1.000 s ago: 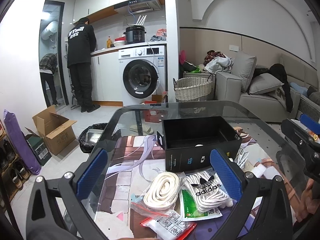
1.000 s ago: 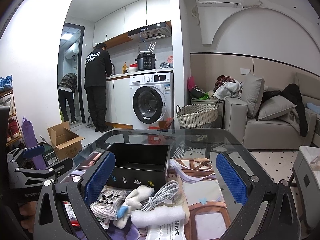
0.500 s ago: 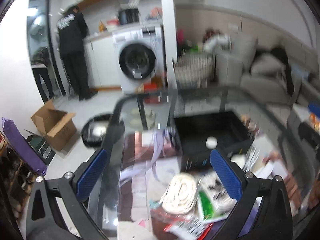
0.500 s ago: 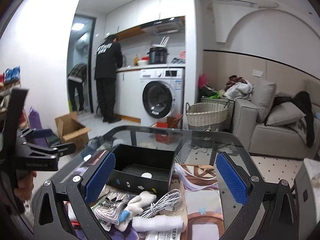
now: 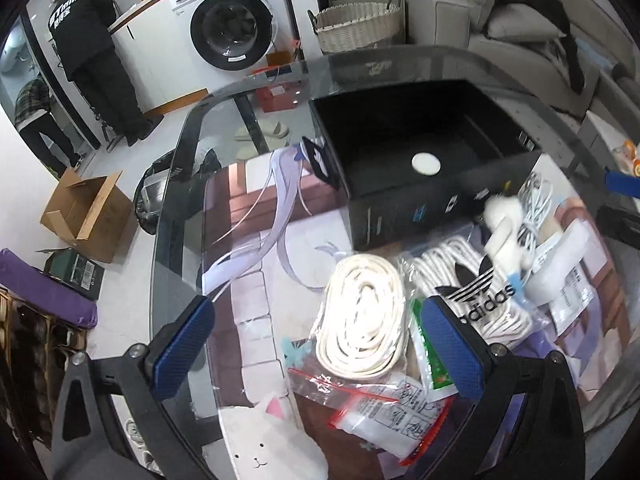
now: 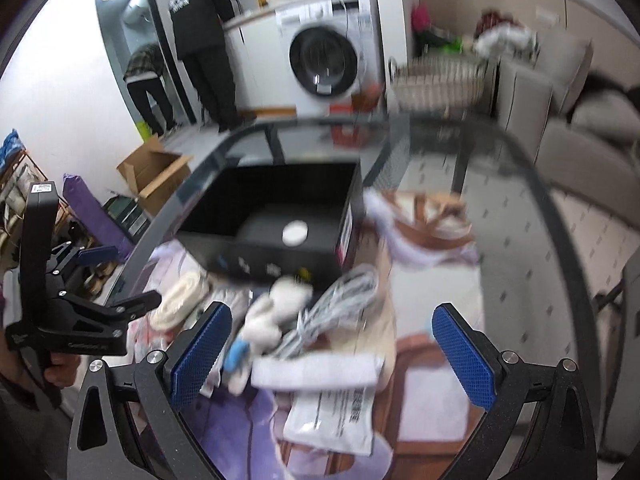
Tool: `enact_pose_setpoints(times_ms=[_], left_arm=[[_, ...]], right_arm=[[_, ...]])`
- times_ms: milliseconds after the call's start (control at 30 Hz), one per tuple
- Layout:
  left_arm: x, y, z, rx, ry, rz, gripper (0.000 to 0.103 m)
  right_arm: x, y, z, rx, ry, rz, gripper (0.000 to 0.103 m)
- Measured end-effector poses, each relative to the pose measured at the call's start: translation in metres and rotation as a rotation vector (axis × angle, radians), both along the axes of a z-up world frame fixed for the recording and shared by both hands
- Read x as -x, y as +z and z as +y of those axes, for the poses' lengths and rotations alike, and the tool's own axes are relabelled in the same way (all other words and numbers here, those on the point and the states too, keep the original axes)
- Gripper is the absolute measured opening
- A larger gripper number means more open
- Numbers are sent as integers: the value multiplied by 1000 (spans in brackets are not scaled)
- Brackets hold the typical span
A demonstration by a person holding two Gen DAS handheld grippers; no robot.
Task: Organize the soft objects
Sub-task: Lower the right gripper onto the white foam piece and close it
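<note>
An open black box [image 5: 416, 160] with a small white disc [image 5: 425, 163] inside stands on the glass table; it also shows in the right wrist view [image 6: 276, 220]. In front of it lie a cream coiled band [image 5: 362, 316], bagged white adidas laces [image 5: 476, 292], a white plush toy [image 5: 504, 220] and a grey cable bundle [image 6: 340, 304]. My left gripper [image 5: 316, 344] is open and empty above the coiled band. My right gripper [image 6: 332, 356] is open and empty above the plush toy [image 6: 276, 316] and a white roll [image 6: 316, 372].
Plastic zip bags [image 5: 380, 412] and a paper packet [image 6: 336, 416] lie near the front edge. A printed mat [image 5: 256, 248] covers the table. A cardboard box [image 5: 84, 212], washing machine [image 5: 228, 28], wicker basket [image 5: 356, 24], sofa [image 5: 520, 40] and two people [image 6: 204, 40] stand beyond.
Both grippers have tilted downward and moved forward over the pile, so the box interior and objects now show from above. Both stay open and empty.
</note>
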State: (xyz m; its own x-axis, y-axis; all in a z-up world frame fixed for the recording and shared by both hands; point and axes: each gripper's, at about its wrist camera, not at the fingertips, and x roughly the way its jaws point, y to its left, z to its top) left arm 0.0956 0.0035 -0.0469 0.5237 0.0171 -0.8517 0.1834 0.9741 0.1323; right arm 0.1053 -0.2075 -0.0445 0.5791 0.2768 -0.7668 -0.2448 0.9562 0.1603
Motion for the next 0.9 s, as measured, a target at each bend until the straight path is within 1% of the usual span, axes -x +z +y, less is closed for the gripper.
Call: enact_pose_setpoints(times_ms=[67, 133, 200, 333, 400, 500, 633, 767, 833, 900], left_arm=[[1, -1, 1, 6, 1, 8, 103], [1, 0, 2, 9, 5, 7, 103], [0, 0, 4, 14, 7, 9, 103], [-3, -7, 3, 4, -2, 27, 103], [-4, -9, 2, -1, -9, 37, 103], [-5, -13, 1, -4, -18, 50, 103], [-3, -14, 2, -9, -19, 50, 103], [-3, -14, 3, -3, -21, 48, 103], [-4, -13, 2, -2, -21, 46, 103], [-4, -12, 1, 2, -24, 46, 103]], right_arm=[[-4, -12, -4, -50, 9, 67, 101], [-10, -27, -8, -118, 15, 176, 96], [-13, -34, -10, -153, 20, 246, 87], [-13, -51, -5, -170, 33, 309, 87], [-15, -58, -2, -177, 31, 335, 85], [-19, -61, 7, -150, 38, 324, 84], [-23, -57, 17, -74, 70, 274, 84], [-22, -54, 13, -96, 53, 267, 83], [-23, -46, 8, -106, 26, 222, 83], [-26, -37, 10, -78, 32, 180, 83]])
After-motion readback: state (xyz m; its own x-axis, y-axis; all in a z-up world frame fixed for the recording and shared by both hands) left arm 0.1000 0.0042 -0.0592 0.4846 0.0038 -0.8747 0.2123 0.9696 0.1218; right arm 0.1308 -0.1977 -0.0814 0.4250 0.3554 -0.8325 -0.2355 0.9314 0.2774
